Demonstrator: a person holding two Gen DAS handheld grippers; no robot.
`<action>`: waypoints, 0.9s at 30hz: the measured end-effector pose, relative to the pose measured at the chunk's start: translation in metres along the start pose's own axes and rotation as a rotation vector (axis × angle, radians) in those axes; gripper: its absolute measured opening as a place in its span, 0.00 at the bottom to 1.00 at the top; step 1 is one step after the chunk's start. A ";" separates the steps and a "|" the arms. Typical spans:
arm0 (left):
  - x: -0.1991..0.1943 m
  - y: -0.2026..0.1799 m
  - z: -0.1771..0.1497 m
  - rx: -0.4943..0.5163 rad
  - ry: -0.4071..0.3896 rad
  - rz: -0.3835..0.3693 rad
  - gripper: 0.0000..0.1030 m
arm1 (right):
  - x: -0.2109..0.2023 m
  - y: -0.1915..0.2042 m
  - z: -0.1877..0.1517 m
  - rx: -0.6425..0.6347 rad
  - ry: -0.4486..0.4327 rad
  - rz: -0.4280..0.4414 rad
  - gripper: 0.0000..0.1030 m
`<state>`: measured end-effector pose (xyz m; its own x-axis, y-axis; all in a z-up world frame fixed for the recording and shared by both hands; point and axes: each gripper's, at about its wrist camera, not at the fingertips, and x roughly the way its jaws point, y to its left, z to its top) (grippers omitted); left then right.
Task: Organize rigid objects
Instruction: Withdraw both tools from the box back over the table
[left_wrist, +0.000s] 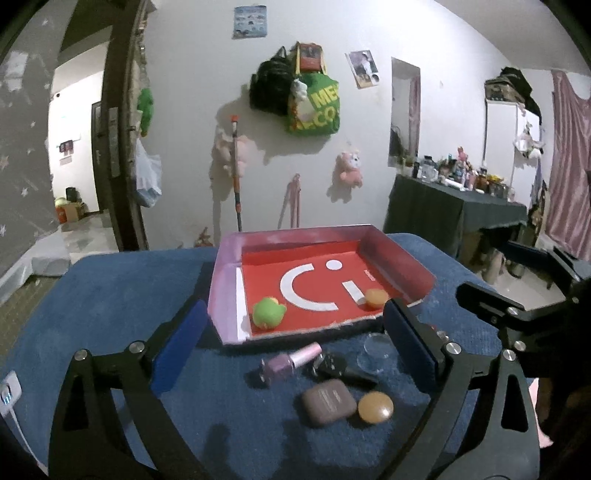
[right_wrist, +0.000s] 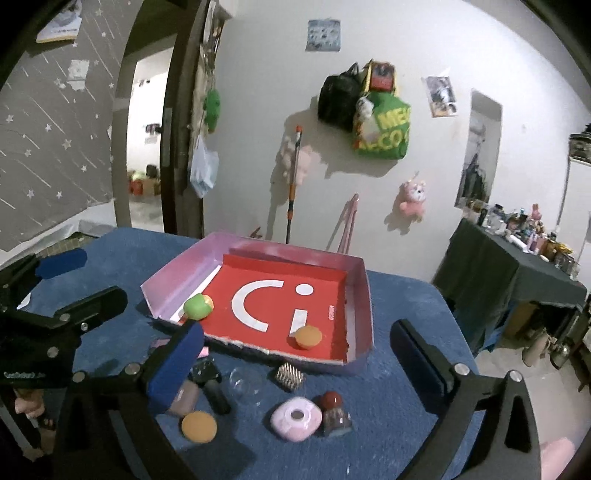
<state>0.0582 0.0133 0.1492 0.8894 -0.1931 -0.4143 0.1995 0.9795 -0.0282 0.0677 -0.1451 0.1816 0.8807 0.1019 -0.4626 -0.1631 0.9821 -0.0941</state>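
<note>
A shallow cardboard tray (left_wrist: 227, 284) with pale pink walls and a red floor printed with white shapes sits on a blue carpeted tabletop (left_wrist: 110, 295). Inside it, a round green toy (left_wrist: 267, 313) lies near the front left corner and a small orange round object (left_wrist: 376, 296) lies near the front right.

In front of the tray, loose on the blue surface, lie a pink nail-polish bottle (left_wrist: 290, 363) on its side, a black tube-shaped item (left_wrist: 341, 369), a clear glass dome (left_wrist: 376, 350), a mauve rounded-square case (left_wrist: 328, 402) and a flat orange disc (left_wrist: 375, 407) just beside the case. The right wrist view also shows a small spiked metal block (right_wrist: 290, 376) close to the tray's front edge, a pink rounded-square case with a dark centre (right_wrist: 295, 419) and a small bottle with a dark red ball cap (right_wrist: 334, 411) touching it.

The left gripper (left_wrist: 291, 350) hangs above these loose items with its blue-padded jaws spread wide, holding nothing. The right gripper (right_wrist: 295, 365) is likewise spread wide and empty over the same cluster.
</note>
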 end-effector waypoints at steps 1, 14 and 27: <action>-0.002 0.000 -0.007 -0.009 0.002 0.002 0.96 | -0.006 0.001 -0.007 0.003 -0.012 -0.004 1.00; 0.005 -0.012 -0.091 -0.041 0.135 0.037 0.96 | -0.010 0.004 -0.105 0.110 0.062 -0.031 1.00; 0.025 -0.015 -0.110 -0.066 0.238 0.032 0.96 | 0.017 -0.003 -0.137 0.195 0.175 -0.017 1.00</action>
<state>0.0326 -0.0002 0.0393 0.7714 -0.1510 -0.6182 0.1388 0.9880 -0.0682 0.0221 -0.1679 0.0536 0.7896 0.0733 -0.6093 -0.0456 0.9971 0.0608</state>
